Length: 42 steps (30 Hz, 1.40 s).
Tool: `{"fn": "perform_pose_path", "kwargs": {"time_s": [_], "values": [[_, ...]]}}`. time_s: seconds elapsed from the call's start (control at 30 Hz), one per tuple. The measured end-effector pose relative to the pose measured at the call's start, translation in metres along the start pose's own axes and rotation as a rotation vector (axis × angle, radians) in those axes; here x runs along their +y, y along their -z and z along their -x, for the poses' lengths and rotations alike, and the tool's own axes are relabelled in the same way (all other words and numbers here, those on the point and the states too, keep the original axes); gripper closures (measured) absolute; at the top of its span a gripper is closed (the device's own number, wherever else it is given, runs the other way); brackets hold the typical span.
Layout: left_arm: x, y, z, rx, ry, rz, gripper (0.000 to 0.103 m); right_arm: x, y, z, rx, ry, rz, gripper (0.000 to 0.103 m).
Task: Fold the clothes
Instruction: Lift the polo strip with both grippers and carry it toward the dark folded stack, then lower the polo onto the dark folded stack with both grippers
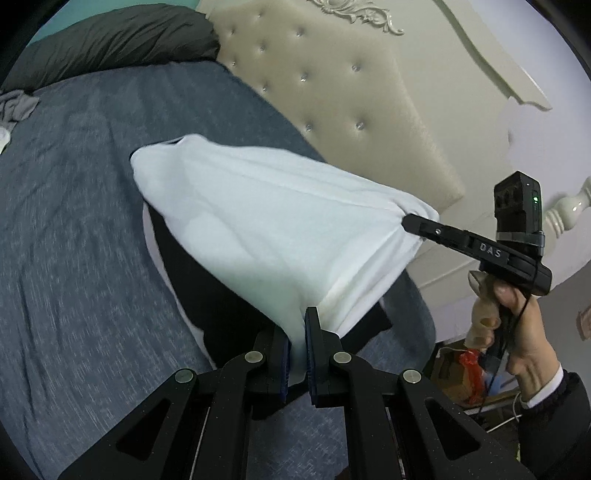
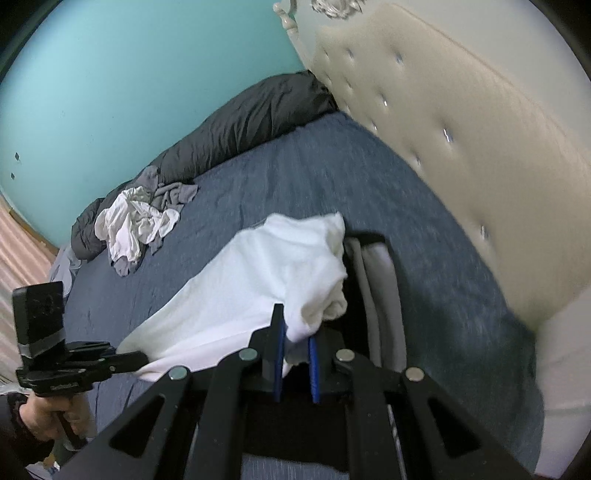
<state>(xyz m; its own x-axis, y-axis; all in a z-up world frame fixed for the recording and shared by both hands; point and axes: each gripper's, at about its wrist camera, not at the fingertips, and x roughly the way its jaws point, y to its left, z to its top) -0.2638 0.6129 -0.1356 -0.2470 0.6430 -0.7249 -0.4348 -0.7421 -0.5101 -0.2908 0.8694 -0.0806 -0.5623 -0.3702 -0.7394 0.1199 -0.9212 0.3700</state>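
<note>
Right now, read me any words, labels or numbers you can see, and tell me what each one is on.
"DAS": raised letters on the black body of the right gripper, seen from the left wrist.
Embossed lettering on the left gripper, seen from the right wrist: too blurred to read.
Nothing else carries text.

A blue-grey heathered bedspread (image 1: pixel 74 229) spreads below and ahead of the claw, and a cream button-tufted headboard (image 2: pixel 461 155) rises to the right of the claw, topped by white carved trim (image 1: pixel 354 11). Far ahead and to the left of the claw, a dark grey duvet (image 2: pixel 236 129) is bunched along a turquoise wall (image 2: pixel 129 74). In the left wrist view, down to the right of the claw past the bed's edge, a cardboard box (image 1: pixel 454 373) holds something red (image 1: pixel 472 365), with a white turned post (image 1: pixel 565 206) higher up on that side.
</note>
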Motion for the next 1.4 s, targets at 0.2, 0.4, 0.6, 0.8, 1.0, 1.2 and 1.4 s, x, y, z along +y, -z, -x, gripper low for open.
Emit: {"fn": "perform_pose_path", "kwargs": {"time_s": [0.2, 0.4, 0.6, 0.8, 1.0, 1.2, 1.4], "values": [[0.011, 0.025, -0.013, 0.027, -0.01, 0.027, 0.096, -0.007, 0.03, -0.005, 0.034, -0.007, -0.029, 0.093], [0.022, 0.043, -0.027, 0.053, -0.013, 0.05, 0.097, -0.019, 0.053, -0.012, 0.06, -0.012, -0.065, 0.093], [0.029, 0.055, -0.033, 0.071, -0.015, 0.056, 0.098, -0.032, 0.07, -0.019, 0.078, -0.017, -0.102, 0.093], [0.038, 0.06, -0.037, 0.084, -0.009, 0.067, 0.099, -0.041, 0.083, -0.024, 0.079, -0.023, -0.128, 0.093], [0.041, 0.056, -0.03, 0.078, 0.018, 0.073, 0.1, -0.051, 0.091, -0.025, 0.049, -0.06, -0.17, 0.093], [0.045, 0.053, -0.011, 0.064, 0.038, 0.056, 0.1, -0.049, 0.087, -0.012, 0.03, -0.094, -0.187, 0.094], [0.048, 0.062, -0.016, 0.1, 0.014, 0.029, 0.1, -0.034, 0.09, -0.003, 0.051, -0.088, -0.14, 0.095]]}}
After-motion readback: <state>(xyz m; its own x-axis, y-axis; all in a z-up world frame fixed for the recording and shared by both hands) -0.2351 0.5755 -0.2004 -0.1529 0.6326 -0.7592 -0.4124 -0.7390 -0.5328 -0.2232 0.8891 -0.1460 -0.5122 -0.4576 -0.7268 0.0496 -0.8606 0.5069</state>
